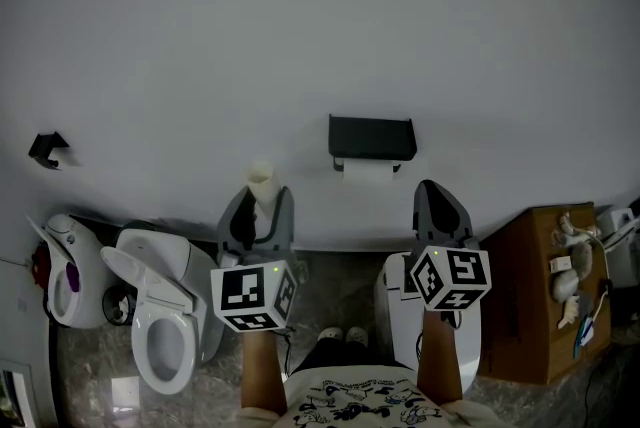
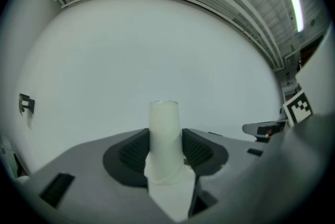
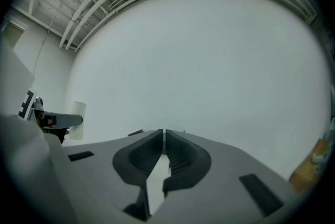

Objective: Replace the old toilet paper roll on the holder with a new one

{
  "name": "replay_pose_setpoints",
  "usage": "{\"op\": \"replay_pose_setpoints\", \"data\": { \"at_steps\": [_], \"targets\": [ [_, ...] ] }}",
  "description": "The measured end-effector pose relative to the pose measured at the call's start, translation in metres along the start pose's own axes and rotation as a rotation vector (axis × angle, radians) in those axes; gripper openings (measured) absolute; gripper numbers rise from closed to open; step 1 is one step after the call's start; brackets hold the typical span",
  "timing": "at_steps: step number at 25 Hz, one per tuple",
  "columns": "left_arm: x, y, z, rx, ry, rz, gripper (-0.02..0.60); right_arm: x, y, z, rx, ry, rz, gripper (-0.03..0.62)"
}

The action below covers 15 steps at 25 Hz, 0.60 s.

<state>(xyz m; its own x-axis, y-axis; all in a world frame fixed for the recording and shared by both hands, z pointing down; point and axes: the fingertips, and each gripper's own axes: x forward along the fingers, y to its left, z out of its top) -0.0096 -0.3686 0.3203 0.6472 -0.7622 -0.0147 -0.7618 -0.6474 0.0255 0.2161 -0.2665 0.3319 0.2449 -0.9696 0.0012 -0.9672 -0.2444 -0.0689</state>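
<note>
A black toilet paper holder [image 1: 371,138] hangs on the white wall, with a white roll [image 1: 370,170] showing under its cover. My left gripper [image 1: 260,206] is below and left of it, shut on a pale, thin paper tube [image 1: 261,182] that stands upright between the pads. The left gripper view shows the same tube [image 2: 165,134] pinched in the left gripper [image 2: 166,154], with loose paper hanging below. My right gripper [image 1: 432,192] is below and right of the holder. In its own view the right gripper [image 3: 163,136] has its jaws together with nothing between them.
A white toilet [image 1: 160,316] with its lid up stands at lower left beside another white fixture [image 1: 68,271]. A brown cardboard box [image 1: 535,291] is at right, a white unit [image 1: 400,316] under my right arm, and a small black hook [image 1: 48,149] on the wall.
</note>
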Motion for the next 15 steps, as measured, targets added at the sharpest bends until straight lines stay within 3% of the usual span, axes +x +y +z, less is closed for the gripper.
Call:
{"op": "replay_pose_setpoints", "data": {
  "at_steps": [15],
  "targets": [
    [0.0035,-0.0036,0.0039,0.012,-0.012,-0.005,0.196,0.0015,-0.0001,-0.0002,-0.007,0.007,0.006,0.029]
  ]
}}
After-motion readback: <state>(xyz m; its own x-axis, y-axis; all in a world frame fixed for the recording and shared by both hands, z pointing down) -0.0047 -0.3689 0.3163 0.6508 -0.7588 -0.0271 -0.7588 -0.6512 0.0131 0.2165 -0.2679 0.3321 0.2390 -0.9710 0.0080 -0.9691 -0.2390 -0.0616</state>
